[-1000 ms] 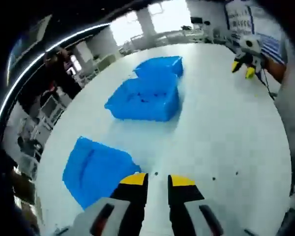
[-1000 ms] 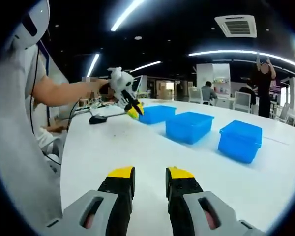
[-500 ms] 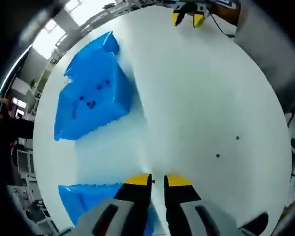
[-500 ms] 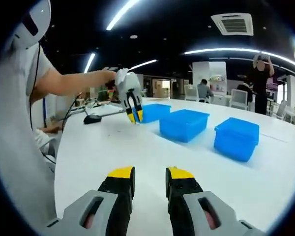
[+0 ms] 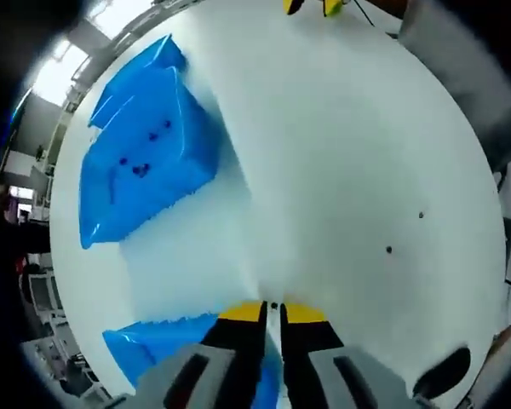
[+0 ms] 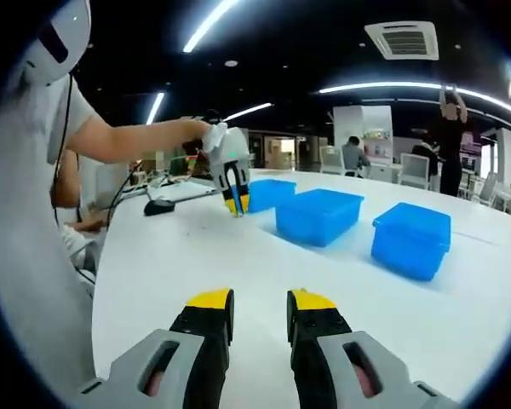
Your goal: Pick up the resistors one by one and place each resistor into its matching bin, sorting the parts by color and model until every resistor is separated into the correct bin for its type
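Pointing down at the white table (image 5: 341, 153), the left gripper (image 5: 272, 308) has its jaws nearly together around a tiny dark resistor (image 5: 273, 305) at their tips. Two more resistors (image 5: 388, 250) lie apart on the table. The right gripper (image 6: 260, 300) is released, holding nothing, facing three blue bins (image 6: 317, 216).

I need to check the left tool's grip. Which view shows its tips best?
The left gripper view: the left tool has its yellow tips nearly shut around a tiny dark resistor on the table. The right gripper view shows the same tool small and far off, pointing down.
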A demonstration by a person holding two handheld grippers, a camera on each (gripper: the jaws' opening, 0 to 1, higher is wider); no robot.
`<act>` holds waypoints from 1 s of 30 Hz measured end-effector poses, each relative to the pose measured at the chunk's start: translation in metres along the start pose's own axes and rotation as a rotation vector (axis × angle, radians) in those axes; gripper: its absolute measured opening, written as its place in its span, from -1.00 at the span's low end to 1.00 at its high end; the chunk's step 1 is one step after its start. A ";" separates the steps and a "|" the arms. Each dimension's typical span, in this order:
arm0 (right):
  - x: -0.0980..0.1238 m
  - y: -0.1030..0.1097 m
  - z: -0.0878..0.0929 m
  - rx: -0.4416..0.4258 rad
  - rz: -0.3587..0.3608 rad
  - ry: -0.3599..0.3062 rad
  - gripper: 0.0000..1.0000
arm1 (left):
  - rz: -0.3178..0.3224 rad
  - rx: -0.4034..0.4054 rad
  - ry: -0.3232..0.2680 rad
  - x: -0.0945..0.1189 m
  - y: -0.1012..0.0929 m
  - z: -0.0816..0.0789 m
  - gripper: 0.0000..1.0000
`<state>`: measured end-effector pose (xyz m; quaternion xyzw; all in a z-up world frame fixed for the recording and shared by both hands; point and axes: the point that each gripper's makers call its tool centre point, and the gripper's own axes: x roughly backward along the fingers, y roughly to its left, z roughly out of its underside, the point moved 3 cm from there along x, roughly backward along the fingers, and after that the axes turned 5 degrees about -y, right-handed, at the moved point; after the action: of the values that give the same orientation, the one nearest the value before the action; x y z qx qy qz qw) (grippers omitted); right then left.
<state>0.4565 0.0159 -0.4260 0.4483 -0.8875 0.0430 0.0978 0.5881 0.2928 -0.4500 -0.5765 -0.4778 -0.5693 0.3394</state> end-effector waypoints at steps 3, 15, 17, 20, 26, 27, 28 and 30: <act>0.000 0.001 0.001 0.001 -0.002 0.003 -0.46 | 0.017 -0.002 0.011 0.000 -0.002 0.000 -0.85; 0.003 0.004 -0.001 0.000 0.001 -0.011 -0.46 | 0.075 0.081 -0.056 -0.001 -0.003 0.009 -0.92; 0.006 0.004 -0.002 0.001 0.003 -0.016 -0.46 | 0.064 0.106 -0.103 0.004 -0.006 0.004 -0.92; 0.010 0.004 -0.001 0.000 0.012 -0.016 -0.46 | 0.048 0.120 -0.184 0.018 -0.015 -0.004 -0.92; 0.010 0.006 0.002 -0.007 0.011 -0.015 -0.46 | -0.041 0.386 -0.644 0.060 -0.014 -0.024 -0.92; 0.010 0.007 0.001 -0.005 0.008 -0.016 -0.46 | -0.070 0.434 -0.736 0.067 -0.011 -0.024 -0.92; 0.009 0.008 0.001 -0.003 0.004 -0.018 -0.46 | -0.108 0.479 -0.817 0.072 -0.008 -0.021 -0.92; 0.008 0.010 -0.001 0.000 0.000 -0.021 -0.46 | -0.230 0.606 -0.955 0.082 0.006 -0.006 -0.92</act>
<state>0.4436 0.0159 -0.4230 0.4490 -0.8883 0.0383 0.0883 0.5833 0.2988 -0.3676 -0.5908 -0.7795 -0.1170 0.1721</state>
